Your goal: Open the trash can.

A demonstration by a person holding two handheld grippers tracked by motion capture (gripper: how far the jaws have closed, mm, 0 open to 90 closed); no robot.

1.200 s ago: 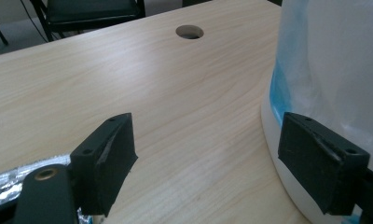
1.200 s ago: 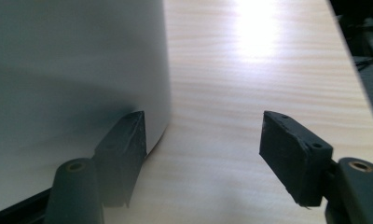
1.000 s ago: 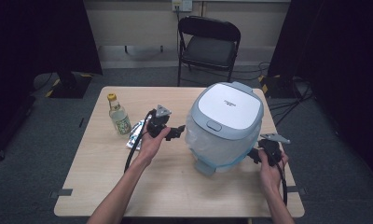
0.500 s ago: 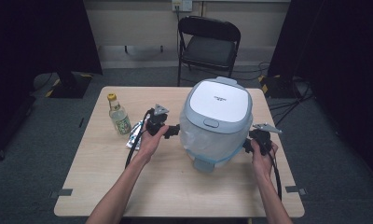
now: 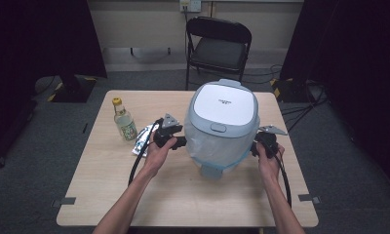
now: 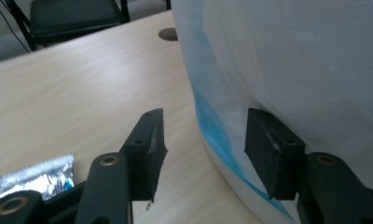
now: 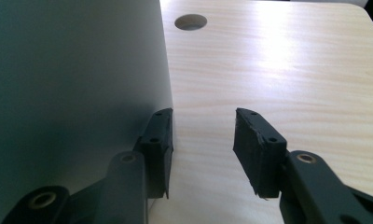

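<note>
Where the table's middle lies in the high view, slightly right of centre, we see the rice cooker (image 5: 222, 124), white-lidded, its body wrapped in a clear bag with a blue edge. The left gripper (image 5: 182, 142) sits against its left flank and the right gripper (image 5: 254, 147) against its right flank, each held in a hand reaching up from the bottom of the frame.

The high view does not let us read the jaws; the gripper views do. In the left gripper view we find the fingers (image 6: 149, 149) apart, the blue-edged bag on the cooker's wall bulging into the gap between them, the right-hand pad close against it; we cannot tell whether it presses. They have just been closing. In the right gripper view the fingers (image 7: 159, 140) also stand apart with bare table (image 7: 278, 70) between them; the left-hand pad lies against the cooker's dark side. These too have just been closing.

Left of the cooker we see a foil packet (image 5: 143, 137) and, beyond it toward the upper left, a small bottle (image 5: 124, 121). A folding chair (image 5: 217, 46) stands behind the table.

Compared with a second ago, the right gripper has moved in from the table's right edge to the cooker's side.
</note>
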